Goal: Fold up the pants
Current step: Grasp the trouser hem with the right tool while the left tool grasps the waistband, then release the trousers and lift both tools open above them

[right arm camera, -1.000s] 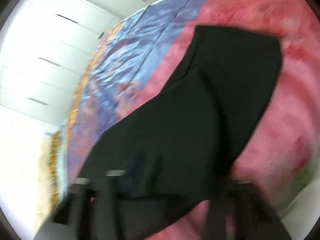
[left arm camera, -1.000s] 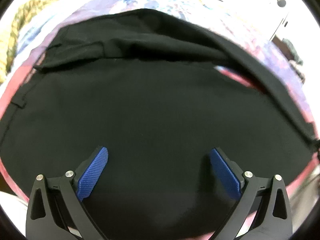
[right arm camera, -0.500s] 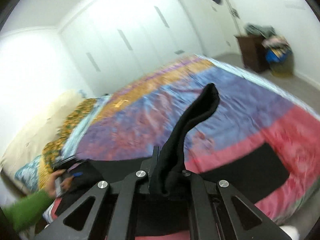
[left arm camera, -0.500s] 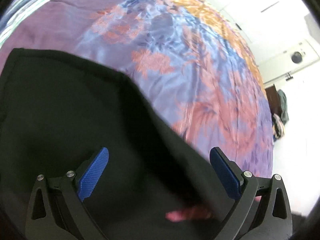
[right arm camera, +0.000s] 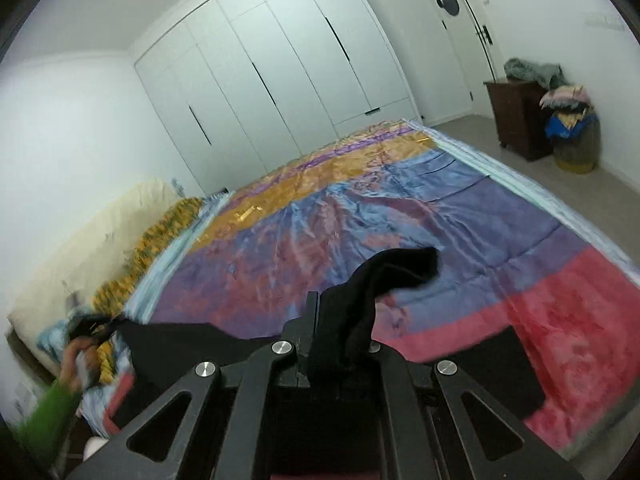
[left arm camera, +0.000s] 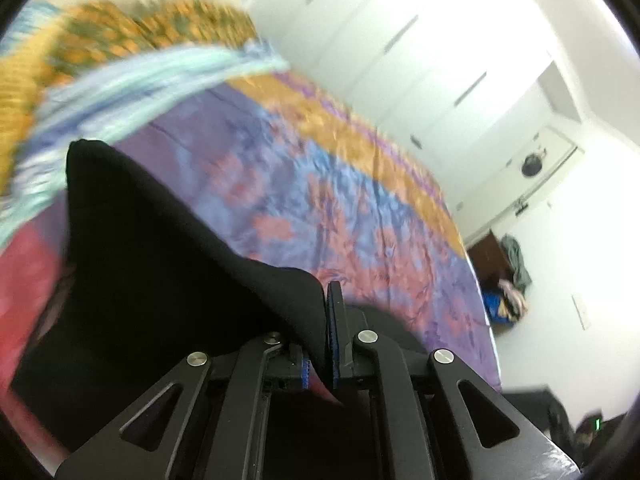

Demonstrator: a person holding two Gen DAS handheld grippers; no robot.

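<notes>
Gripping black pants [left arm camera: 168, 264], left claw [left arm camera: 325, 320] clamped, right claw [right arm camera: 340, 344] clamped, above patterned bedspread [right arm camera: 440, 208]

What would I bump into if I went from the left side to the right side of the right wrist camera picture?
Green sleeve → cream pillow → black pants cloth pinched in the right gripper → dark brown wooden cabinet → heaped laundry basket.
</notes>
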